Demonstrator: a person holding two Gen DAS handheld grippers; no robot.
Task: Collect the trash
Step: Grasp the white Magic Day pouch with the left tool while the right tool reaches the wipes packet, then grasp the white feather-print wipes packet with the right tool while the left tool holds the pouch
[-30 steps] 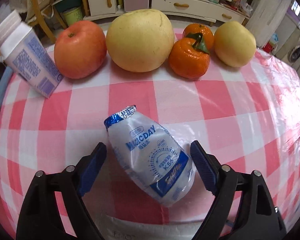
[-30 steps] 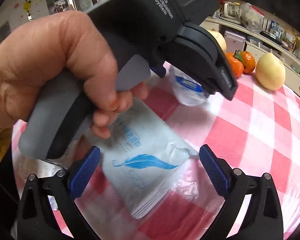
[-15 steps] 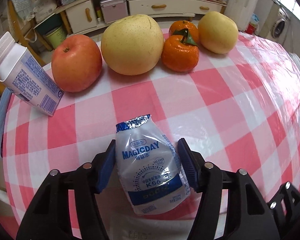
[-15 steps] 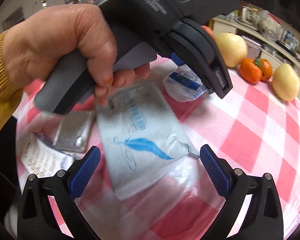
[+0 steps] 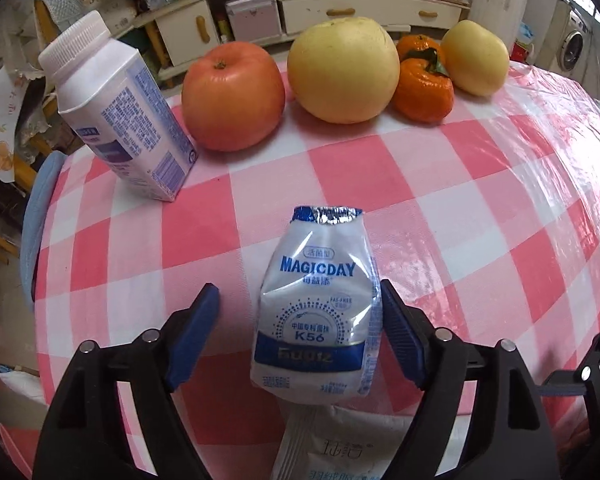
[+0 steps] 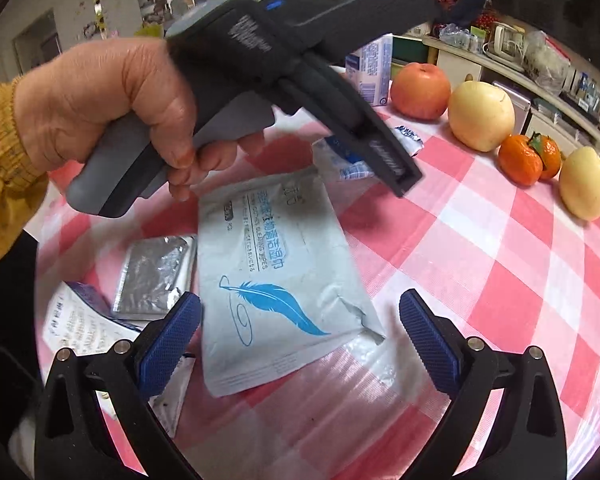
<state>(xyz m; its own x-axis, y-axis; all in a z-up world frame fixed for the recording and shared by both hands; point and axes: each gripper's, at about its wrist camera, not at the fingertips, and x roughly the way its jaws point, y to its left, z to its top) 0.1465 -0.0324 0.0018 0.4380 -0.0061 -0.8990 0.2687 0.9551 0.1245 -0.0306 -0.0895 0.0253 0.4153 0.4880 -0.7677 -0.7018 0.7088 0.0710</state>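
— Room?
— Fruit lines the far edge of my checked tablecloth (image 5: 480,216): apple (image 5: 233,95), big pear (image 5: 343,69), two tangerines (image 5: 422,90), small pear (image 5: 476,57). A milk carton (image 5: 120,116) stands tilted near the left edge. Bare cloth lies between the fruit and my left claw (image 5: 300,330).
— Left claw?
— Parted. A Magicday pouch (image 5: 318,316) sits between the pads; its right side touches the right pad, while the left pad (image 5: 192,332) stands apart from it. Whether the pouch is lifted or resting, I cannot tell.
— Right claw?
— My right claw (image 6: 300,344) is wide apart, holding nothing. Its pads flank the near end of a grey wipes packet (image 6: 276,276) lying flat, torn at one corner. A foil wrapper (image 6: 156,276) lies just left of it, printed paper (image 6: 80,324) beyond that.
— Room behind?
— Cream cabinets (image 5: 364,10) and cluttered shelves; a washing machine (image 5: 572,46) at far right.
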